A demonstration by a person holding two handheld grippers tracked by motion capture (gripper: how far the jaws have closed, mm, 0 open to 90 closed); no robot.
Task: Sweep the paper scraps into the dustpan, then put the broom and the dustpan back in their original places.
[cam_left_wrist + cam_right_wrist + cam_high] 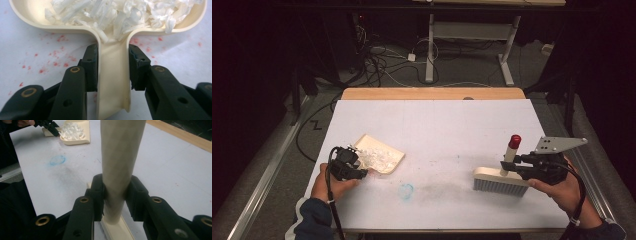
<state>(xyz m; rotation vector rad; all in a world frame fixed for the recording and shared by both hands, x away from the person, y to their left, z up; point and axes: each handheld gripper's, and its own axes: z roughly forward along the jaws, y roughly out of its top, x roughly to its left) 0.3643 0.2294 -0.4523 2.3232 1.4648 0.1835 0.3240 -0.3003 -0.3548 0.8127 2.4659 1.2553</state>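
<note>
Two black grippers work over a white sheet (437, 135) that covers most of a light wooden table (432, 93), whose bare edge shows along the far side in the upper middle of the high view. The sheet is marked: a faint blue ring (406, 190) sits low in the centre, a grey smudge trails right of it, and the left gripper view shows small red flecks scattered over the white. Beyond the table the room is dark, with a grey floor, a tangle of cables (377, 60) at upper left and the white legs of another stand (430, 50) at upper centre.

At lower left, the left gripper (348, 165) has its jaws closed on the narrow handle of a cream plastic dustpan (384, 152), which lies on the sheet heaped with shredded clear plastic scraps (374, 157). At lower right, the right gripper (511, 166) clamps the pale upright handle of a cream hand brush with grey bristles and a red-capped tip (501, 180); the brush head rests bristles-down on the sheet, well apart from the dustpan.
</note>
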